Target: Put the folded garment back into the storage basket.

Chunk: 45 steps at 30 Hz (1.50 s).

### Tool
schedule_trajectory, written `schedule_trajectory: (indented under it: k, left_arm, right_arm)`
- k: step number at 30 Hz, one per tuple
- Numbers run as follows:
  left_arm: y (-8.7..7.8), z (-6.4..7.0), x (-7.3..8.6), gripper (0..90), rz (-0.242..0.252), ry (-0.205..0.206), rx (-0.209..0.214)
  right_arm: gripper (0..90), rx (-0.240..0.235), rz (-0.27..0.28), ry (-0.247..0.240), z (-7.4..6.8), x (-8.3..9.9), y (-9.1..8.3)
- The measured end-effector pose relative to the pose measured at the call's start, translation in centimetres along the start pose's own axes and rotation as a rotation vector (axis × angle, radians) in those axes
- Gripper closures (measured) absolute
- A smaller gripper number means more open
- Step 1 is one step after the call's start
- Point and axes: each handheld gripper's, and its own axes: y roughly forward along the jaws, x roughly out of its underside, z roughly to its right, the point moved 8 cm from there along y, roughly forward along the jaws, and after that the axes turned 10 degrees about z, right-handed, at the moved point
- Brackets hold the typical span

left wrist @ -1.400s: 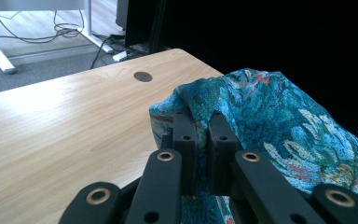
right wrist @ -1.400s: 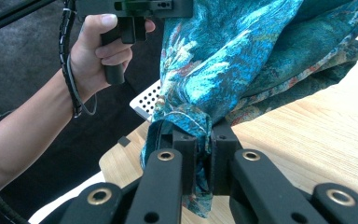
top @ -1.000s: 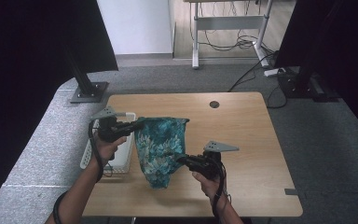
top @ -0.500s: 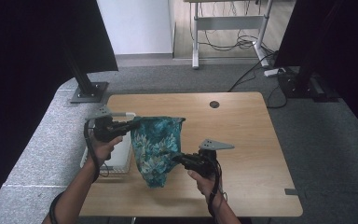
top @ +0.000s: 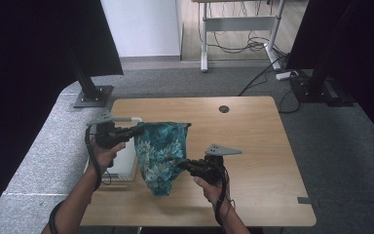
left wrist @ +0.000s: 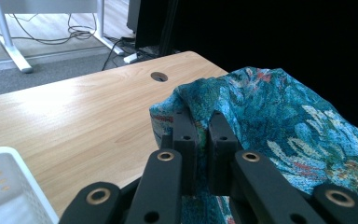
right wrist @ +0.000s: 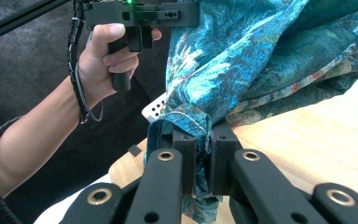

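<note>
Cloth [top: 161, 151] hangs above table [top: 253, 141]; left gripper [top: 137, 130] clamps its top edge; right gripper [top: 181, 165] pinches its side.

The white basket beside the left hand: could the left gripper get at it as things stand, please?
Probably not yet. The white basket lies just beneath the left gripper with nothing between them, but its jaws are shut on the teal cloth, which the right gripper also holds.

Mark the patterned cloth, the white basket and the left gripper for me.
patterned cloth [top: 161, 151], high view, middle of the hanging fabric.
white basket [top: 124, 163], high view, its flat white part beside the cloth.
left gripper [left wrist: 200, 126], left gripper view, between its fingertips clamped on the cloth.
</note>
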Motion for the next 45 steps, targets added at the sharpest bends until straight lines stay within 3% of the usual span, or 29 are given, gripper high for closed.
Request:
schedule_trajectory:
  k: [45]
  left_arm:
    - [-2.5,-1.9,-1.5,83.6,0.017,0.012,-0.028]
  right_arm:
    - [85.0,-0.045,0.0,0.005,-1.3,-0.8,3.5]
